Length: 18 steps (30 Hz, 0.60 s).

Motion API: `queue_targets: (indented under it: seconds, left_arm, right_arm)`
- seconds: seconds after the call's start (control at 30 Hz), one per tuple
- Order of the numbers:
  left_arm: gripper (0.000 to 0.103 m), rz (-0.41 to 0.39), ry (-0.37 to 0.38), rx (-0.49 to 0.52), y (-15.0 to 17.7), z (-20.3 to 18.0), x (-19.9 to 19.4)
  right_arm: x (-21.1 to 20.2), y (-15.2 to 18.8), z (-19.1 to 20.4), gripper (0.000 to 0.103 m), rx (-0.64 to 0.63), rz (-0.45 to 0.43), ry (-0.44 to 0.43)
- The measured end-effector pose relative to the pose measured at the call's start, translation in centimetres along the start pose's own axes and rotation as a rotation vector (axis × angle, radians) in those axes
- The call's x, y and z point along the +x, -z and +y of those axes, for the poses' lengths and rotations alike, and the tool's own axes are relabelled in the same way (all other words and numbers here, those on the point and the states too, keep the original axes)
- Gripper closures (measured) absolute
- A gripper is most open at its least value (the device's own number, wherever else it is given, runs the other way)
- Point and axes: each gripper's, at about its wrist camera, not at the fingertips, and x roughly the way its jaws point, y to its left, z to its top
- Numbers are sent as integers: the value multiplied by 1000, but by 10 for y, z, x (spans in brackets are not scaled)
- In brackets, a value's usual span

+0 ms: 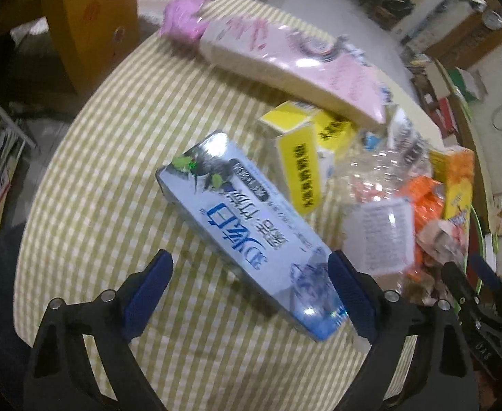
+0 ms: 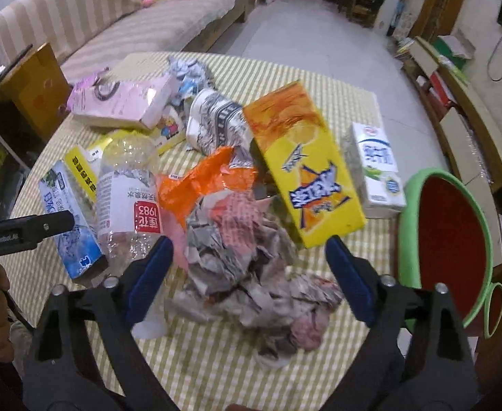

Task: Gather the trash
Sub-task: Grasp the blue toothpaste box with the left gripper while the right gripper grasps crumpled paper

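Observation:
A blue-and-white toothpaste box lies slantwise on the green-checked tablecloth. My left gripper stands open over its near end: the right finger overlaps the box's edge and the left finger is well clear of it. My right gripper is open above a wad of crumpled newspaper, which lies between its fingers but apart from the pads. Around the wad lie a clear plastic bottle, an orange wrapper and a yellow-orange drink carton.
A long pink box, yellow boxes, a crushed paper cup and a white milk carton also lie on the table. A green bin with a red inside stands at the table's right edge. A striped sofa is behind.

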Motion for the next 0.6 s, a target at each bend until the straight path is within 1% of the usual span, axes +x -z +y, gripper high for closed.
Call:
queue_targets:
  seconds: [0.03,0.1,0.17,0.2,0.23,0.3,0.33,0.37,0.43,0.5,0.53,0.57,0.6]
  left_arm:
    - [16,5,8,-15,-2,1,5]
    - [15,4,23,-27,-7,0,10]
    - [15,10,36,-36,-11,-2,15]
    - [18,11,41,-41,-13,-2,17]
    - [22,15,53,-45,-16,-3,19]
    - [24,24,66,-60,-23,-6,23]
    - [29,24,79,-65,-25,-7,24]
    - [30,22,82,-64,-25,-7,23]
    - [38,17,89,-67,-26,-4,19]
    - [50,12,106,-69,-26,-5,15]
    - [59,5,107,-66,-24,-5,12]
    - [63,-2,106,-57,-21,-6,7]
    - [70,-5,107,-51,-21,-8,4]
  right_arm:
    - [5,-1,1,24,3,14,-13]
    - [13,-1,1,39,13,39,-35]
    - [19,-1,1,49,24,58,-48]
    - [19,-1,0,52,31,55,-59]
    - [19,-1,0,54,37,55,-67]
    - [17,0,0,58,45,49,-73]
    - [15,0,0,59,45,46,-77]
    - [13,0,0,60,44,43,-81]
    - [7,0,1,61,41,30,-84]
    - [0,0,2,62,40,18,-92]
    - [-3,0,3,62,40,11,-95]
    - [-7,0,4,62,39,1,-99]
    - [-11,0,4,62,39,-7,-100]
